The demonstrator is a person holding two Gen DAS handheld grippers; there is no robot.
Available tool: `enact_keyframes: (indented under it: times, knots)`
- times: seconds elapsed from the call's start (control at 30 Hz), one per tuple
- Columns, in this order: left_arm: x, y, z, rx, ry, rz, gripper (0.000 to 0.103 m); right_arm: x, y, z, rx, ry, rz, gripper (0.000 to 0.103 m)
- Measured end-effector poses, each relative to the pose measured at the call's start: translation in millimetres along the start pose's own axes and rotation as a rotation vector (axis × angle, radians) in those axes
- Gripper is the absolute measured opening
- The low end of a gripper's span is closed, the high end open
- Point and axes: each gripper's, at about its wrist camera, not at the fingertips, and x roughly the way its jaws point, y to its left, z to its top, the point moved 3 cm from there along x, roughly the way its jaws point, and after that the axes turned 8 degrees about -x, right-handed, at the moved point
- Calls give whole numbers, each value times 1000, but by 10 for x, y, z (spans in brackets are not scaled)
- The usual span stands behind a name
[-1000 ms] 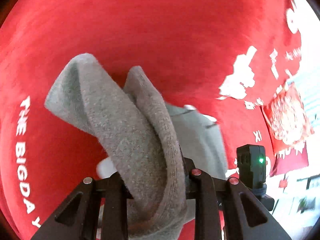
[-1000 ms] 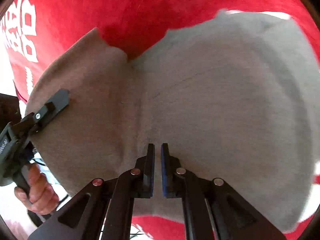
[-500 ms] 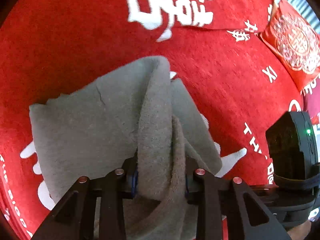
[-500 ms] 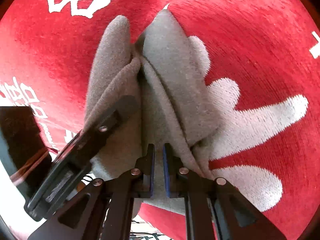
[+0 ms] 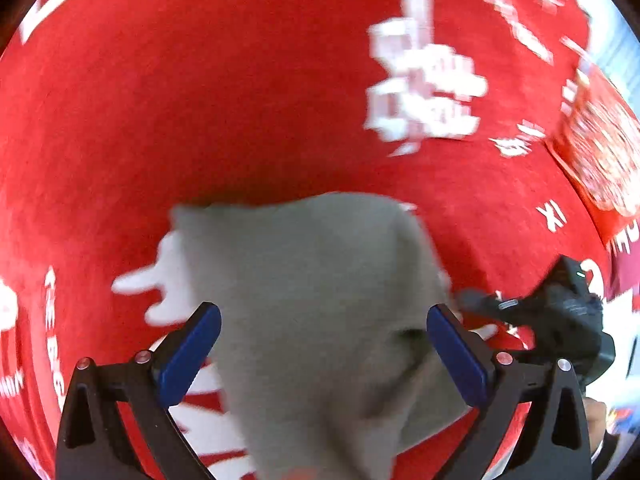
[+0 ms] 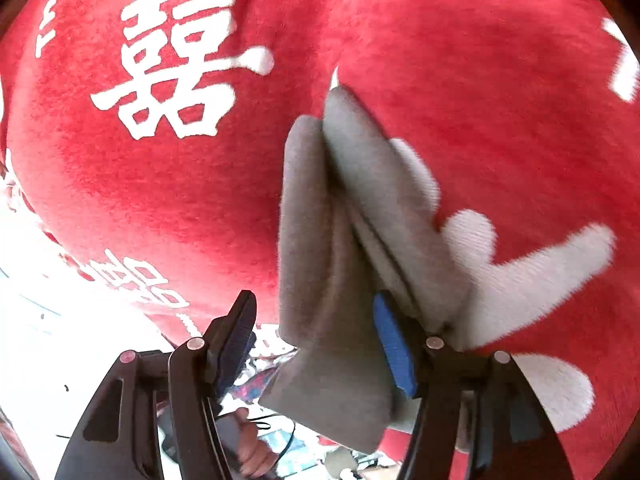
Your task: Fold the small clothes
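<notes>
A small grey fleece garment [image 5: 312,280] lies folded on the red cloth [image 5: 200,100]. My left gripper [image 5: 323,320] points down over its near part. Its jaws are opening and stand wide, one blue pad on each side of the garment and neither pressing it. In the right wrist view the garment [image 6: 332,240] shows edge-on as stacked layers. My right gripper [image 6: 314,308] has the near end between its opening jaws. The left finger stands apart from the fabric and the right pad [image 6: 394,344] lies beside it. The right gripper's body [image 5: 560,316] shows at the garment's right edge.
The red cloth carries large white characters [image 6: 176,64] and white lettering [image 5: 52,328]. A red patterned packet [image 5: 600,152] lies at the far right. The table's edge and bright floor clutter [image 6: 48,320] lie to the lower left, with a person's hand [image 6: 248,456] below.
Both grippers were shut on bunched grey fabric; now both have opened and let it go. The garment has dropped into a flatter folded stack, and both hands have shifted across the cloth.
</notes>
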Motion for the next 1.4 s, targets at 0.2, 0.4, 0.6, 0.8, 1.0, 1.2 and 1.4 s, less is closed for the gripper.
enact_keyframes:
  times: [0.2,0.4,0.6,0.8,1.0,1.2,1.4]
  knots:
    - [104,789,-132,-146,3,127,103,487,275,116,-147,154,-183,64]
    - [334,1040,-320,-177,62,182,103,581,747,84,-438,181,-401,16]
    - [383,934,-347,-171,52,145,103,335,666,148,-452,139,-463,15]
    - [531,860,-419,-114,73,178,103,174,459,177,-363,86,-574,32]
    - [394,900,-470,-103,98,179,103,-213,696,-88,-432,75,-591,45]
    - [348,796,-726,-63,148,150,103,59,961,-594,-589,197,-654,22]
    - [506,818,-1068,-66,215,139,103,32,356,-661,-545,237,-829,8]
